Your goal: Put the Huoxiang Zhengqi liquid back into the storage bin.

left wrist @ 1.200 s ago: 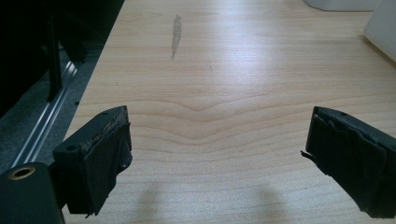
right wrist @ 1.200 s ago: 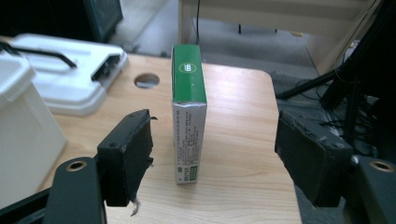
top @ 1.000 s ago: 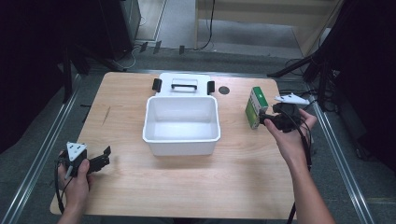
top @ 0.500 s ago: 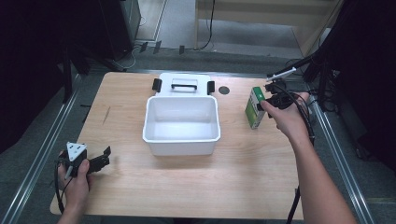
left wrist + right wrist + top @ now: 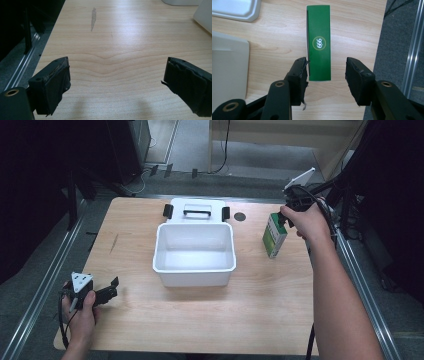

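Stood mid-table: white bin (image 5: 194,254), lid (image 5: 196,210) behind it. Rested idle near the front-left corner, jaws apart: left gripper (image 5: 117,82). Came down from above onto green box (image 5: 319,42) right of the bin: right gripper (image 5: 326,75), jaws apart, straddling it; likely a grasp about to follow.

Green carton (image 5: 274,235) marked "999" stands upright near the table's right edge, right of white bin (image 5: 194,254).
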Demonstrator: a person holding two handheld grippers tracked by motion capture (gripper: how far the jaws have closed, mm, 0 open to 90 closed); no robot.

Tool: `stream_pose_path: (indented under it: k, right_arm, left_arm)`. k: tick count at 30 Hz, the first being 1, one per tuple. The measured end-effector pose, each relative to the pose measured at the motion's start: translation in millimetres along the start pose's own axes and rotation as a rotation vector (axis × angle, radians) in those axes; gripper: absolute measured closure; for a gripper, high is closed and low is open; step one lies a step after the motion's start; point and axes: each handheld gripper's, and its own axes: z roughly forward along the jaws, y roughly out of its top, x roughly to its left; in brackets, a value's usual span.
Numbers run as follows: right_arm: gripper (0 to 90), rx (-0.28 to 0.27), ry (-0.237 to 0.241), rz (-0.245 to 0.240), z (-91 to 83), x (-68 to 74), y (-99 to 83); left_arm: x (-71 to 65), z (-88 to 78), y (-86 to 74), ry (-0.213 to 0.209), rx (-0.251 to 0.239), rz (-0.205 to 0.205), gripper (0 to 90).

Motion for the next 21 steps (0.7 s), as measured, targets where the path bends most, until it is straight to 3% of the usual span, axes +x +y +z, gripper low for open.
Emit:
stream_pose_path:
  k: [6, 10, 14, 21]
  right_arm:
    - [53.6, 0.085, -0.025, -0.003, 10.3, 2.1, 18.5]
    - [53.7, 0.126, -0.010, 0.008, 21.4, 2.8, 24.4]
    - [53.5, 0.140, -0.016, 0.008, 30.6, 6.4, 28.8]
    - [56.5, 0.172, -0.055, -0.034, 51.4, 14.2, 33.5]
  left_arm:
    - [0.1, 0.0, 0.0, -0.003, 0.001, 0.000, 7.0]
    - [0.5, -0.1, 0.1, -0.003, 0.004, 0.002, 7.0]
    - [0.2, -0.1, -0.1, -0.004, 0.001, -0.002, 7.0]
    - [1.2, -0.6, -0.3, -0.010, 0.001, -0.009, 7.0]
